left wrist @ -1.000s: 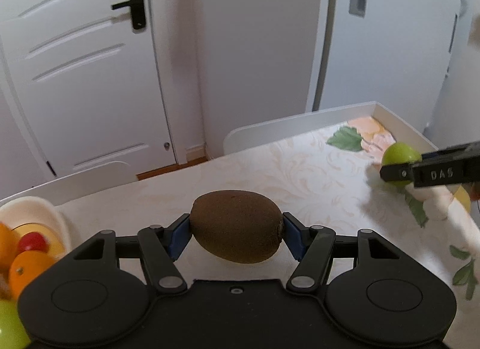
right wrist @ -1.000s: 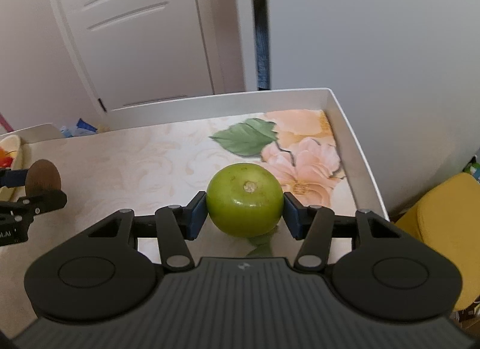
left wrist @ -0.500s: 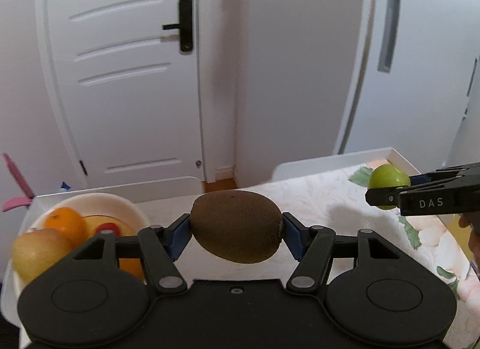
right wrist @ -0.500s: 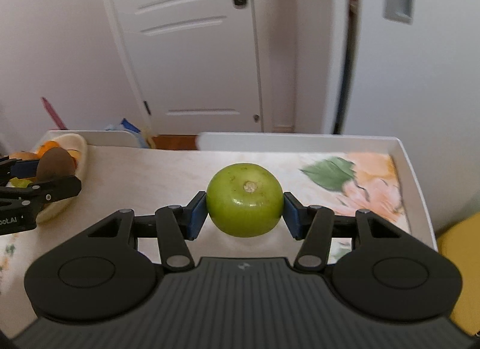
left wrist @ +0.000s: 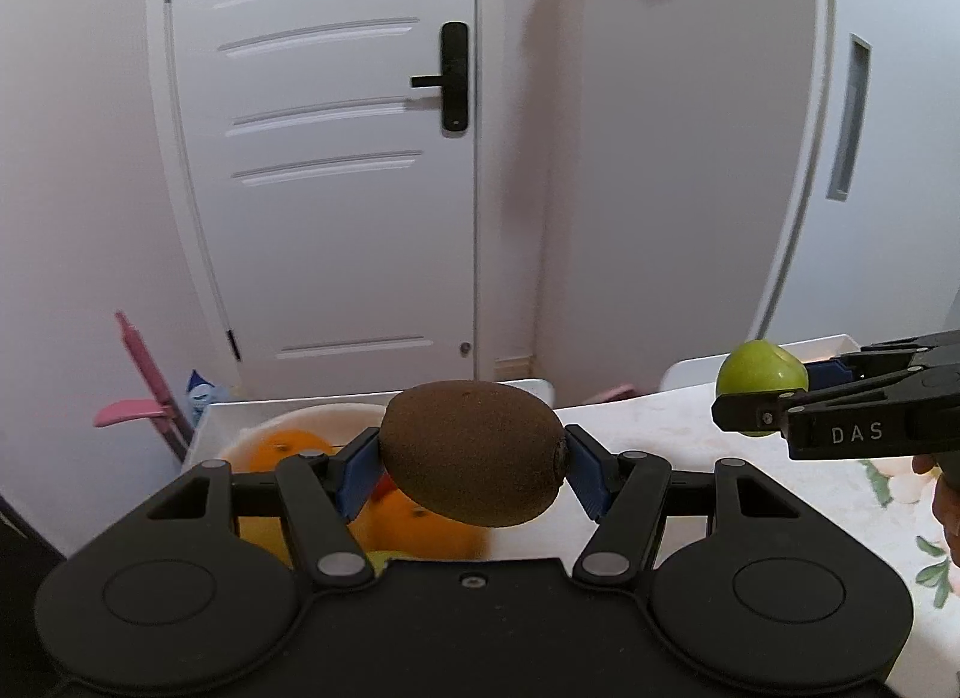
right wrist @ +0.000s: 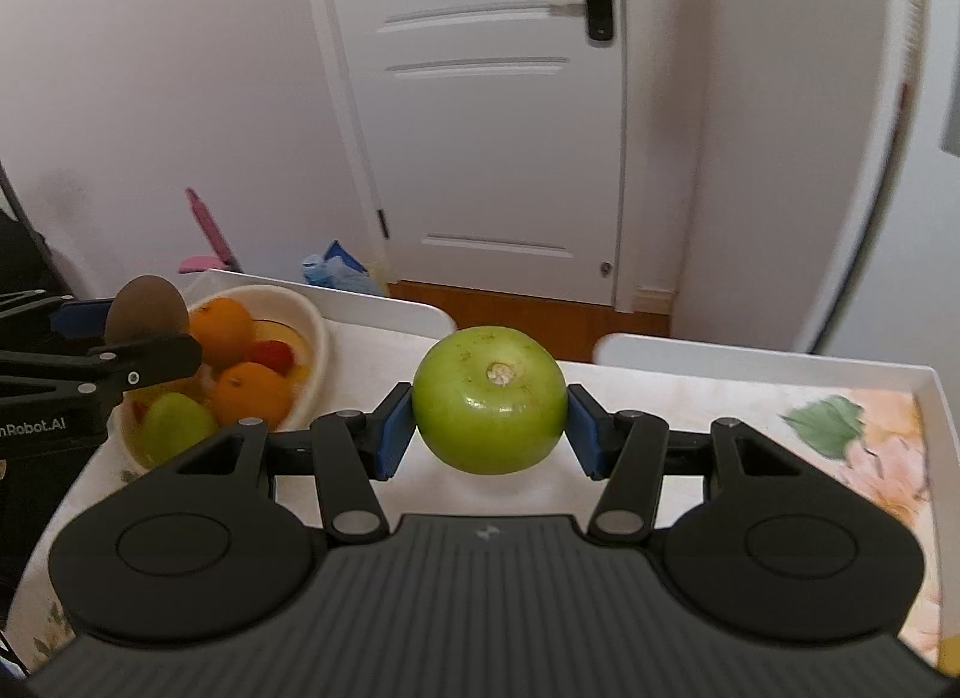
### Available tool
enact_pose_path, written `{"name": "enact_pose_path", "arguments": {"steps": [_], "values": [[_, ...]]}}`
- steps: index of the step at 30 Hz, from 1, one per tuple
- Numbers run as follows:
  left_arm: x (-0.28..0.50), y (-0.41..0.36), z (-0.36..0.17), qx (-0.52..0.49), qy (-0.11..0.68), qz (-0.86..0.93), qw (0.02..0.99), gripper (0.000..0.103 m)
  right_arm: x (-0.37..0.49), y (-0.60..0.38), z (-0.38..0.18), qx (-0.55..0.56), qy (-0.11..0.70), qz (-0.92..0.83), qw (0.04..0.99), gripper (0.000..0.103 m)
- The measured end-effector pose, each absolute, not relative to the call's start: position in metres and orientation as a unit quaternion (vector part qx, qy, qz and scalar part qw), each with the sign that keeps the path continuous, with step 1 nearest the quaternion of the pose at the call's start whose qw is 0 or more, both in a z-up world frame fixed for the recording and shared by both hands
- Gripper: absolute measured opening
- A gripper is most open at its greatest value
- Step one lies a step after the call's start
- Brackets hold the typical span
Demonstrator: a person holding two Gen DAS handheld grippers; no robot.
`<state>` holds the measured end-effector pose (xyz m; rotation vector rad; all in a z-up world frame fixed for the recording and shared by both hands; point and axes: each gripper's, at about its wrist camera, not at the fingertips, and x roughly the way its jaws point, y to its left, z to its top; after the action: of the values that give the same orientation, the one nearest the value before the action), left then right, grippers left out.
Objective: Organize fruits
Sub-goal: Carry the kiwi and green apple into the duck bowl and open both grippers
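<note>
Kiwi point(left wrist: 473, 453) above bowl point(right wrist: 312, 332) rim (clamped); apple point(right wrist: 490, 407) gripped aloft.

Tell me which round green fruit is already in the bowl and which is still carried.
The pale green fruit lies in the bowl beside the oranges. The green apple, stem scar facing the camera, is clamped in the right gripper, above the table.

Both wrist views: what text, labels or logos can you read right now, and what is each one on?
"DAS": white letters on the side of the right hand-held gripper, which is shut on the green fruit.
"nRobot.AI": white print on the side of the left hand-held gripper, which is shut on the kiwi; the start is cut off by the frame edge.
A small emblem on the right hand-held gripper's ribbed body is too small to read.
No other text is readable.
</note>
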<state>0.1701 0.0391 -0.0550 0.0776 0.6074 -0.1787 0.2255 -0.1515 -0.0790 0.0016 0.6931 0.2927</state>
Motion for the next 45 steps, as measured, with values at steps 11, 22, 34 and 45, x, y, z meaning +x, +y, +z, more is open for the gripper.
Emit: {"name": "enact_pose_path", "arguments": {"steps": [11, 22, 34, 45], "values": [[0.203, 0.081, -0.061, 0.066, 0.310, -0.085, 0.945, 0.068, 0.246, -0.101, -0.084, 0.000, 0.342, 0.160, 0.926, 0.068], [0.276, 0.084, -0.091, 0.099, 0.370, -0.105, 0.918, 0.068, 0.274, -0.088, -0.100, 0.005, 0.355, 0.148, 0.923, 0.068], [0.294, 0.085, -0.105, 0.115, 0.393, -0.114, 0.905, 0.082, 0.292, -0.081, -0.106, 0.006, 0.366, 0.144, 0.920, 0.068], [0.254, 0.110, -0.085, 0.081, 0.367, -0.098, 0.921, 0.094, 0.292, -0.067, -0.105, -0.009, 0.365, 0.171, 0.915, 0.068]]}}
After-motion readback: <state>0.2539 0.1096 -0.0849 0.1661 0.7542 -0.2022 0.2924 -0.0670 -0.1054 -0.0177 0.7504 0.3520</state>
